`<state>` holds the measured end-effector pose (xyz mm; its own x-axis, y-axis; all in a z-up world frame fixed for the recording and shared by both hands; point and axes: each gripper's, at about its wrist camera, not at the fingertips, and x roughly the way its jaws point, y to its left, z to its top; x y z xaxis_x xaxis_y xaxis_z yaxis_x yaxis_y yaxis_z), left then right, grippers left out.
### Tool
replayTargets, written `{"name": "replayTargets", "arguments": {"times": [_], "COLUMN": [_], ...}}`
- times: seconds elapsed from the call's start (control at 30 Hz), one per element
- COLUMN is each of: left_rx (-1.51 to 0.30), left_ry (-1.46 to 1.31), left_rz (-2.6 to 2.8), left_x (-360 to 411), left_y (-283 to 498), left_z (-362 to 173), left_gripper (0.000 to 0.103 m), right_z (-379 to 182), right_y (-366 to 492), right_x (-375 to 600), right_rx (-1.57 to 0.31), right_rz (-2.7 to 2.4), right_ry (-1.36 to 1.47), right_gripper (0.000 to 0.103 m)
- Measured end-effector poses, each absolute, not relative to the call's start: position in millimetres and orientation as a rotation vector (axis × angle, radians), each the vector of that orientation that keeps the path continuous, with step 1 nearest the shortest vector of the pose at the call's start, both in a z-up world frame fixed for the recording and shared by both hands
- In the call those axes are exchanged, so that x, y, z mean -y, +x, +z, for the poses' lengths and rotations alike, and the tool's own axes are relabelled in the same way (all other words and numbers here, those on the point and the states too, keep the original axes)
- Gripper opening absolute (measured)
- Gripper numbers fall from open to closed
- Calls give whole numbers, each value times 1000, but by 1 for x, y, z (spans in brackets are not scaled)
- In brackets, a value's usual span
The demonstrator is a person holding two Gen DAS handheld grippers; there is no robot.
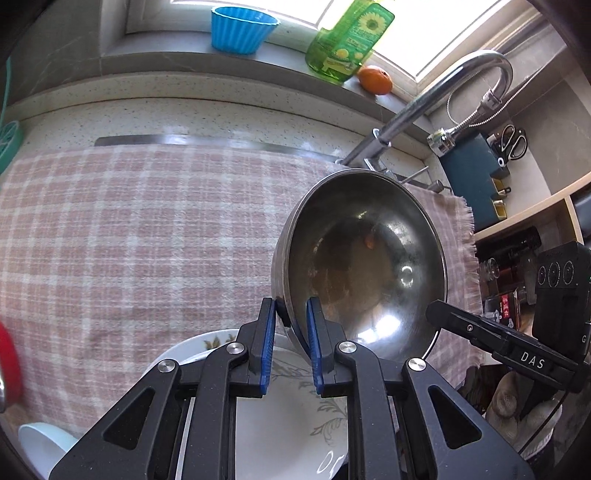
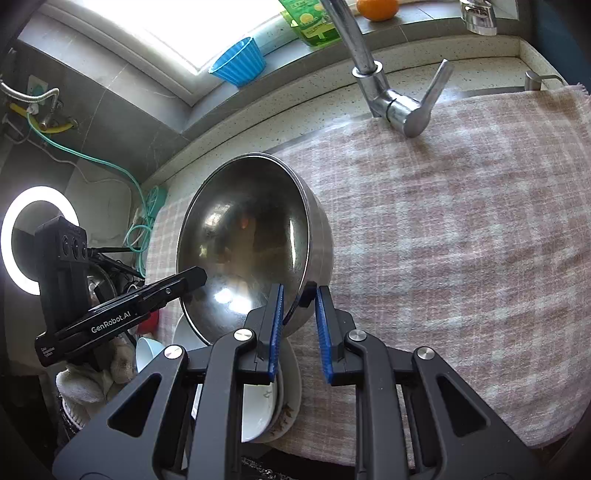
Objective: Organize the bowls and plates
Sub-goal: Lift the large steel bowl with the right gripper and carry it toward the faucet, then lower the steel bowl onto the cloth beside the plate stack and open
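Your left wrist view: looks steeply down along fingers, close. Your right wrist view: same, from opposite side. Both share steel bowl [image 1: 365, 266] [image 2: 251, 243], checked cloth [image 1: 140, 229] [image 2: 461, 229], faucet [image 1: 443, 99] [image 2: 391, 99].

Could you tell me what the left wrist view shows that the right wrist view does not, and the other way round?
Only the left wrist view shows the scissors in a dark holder at the far right and a red object at the left edge.

Only the right wrist view shows the ring light, the green hose and the tap lever.

Both show the steel bowl, gripped at its rim by the left gripper and the right gripper, above the checked cloth and white plates, plus the blue cup, green bottle and orange.
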<state>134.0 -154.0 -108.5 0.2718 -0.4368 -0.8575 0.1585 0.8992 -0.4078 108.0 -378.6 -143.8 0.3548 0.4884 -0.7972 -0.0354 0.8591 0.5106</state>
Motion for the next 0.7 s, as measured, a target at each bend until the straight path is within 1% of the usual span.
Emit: {"name": "replayTargets", "arguments": {"times": [0.43,0.7], "left_rx": [-1296,-1335], "left_ry": [-205,-191], "left_rz": [-442,-454], "left_x": [199,211], "left_y": [120,113], "left_z": [-124,-136], "left_gripper": [17,17], "right_z": [-171,-187], "right_y": [92,86], "right_x": [422,433], "right_rx": [-1216,-1250], "right_rz": [315,315], "right_ry": [466,468], "right_gripper": [18,18]}}
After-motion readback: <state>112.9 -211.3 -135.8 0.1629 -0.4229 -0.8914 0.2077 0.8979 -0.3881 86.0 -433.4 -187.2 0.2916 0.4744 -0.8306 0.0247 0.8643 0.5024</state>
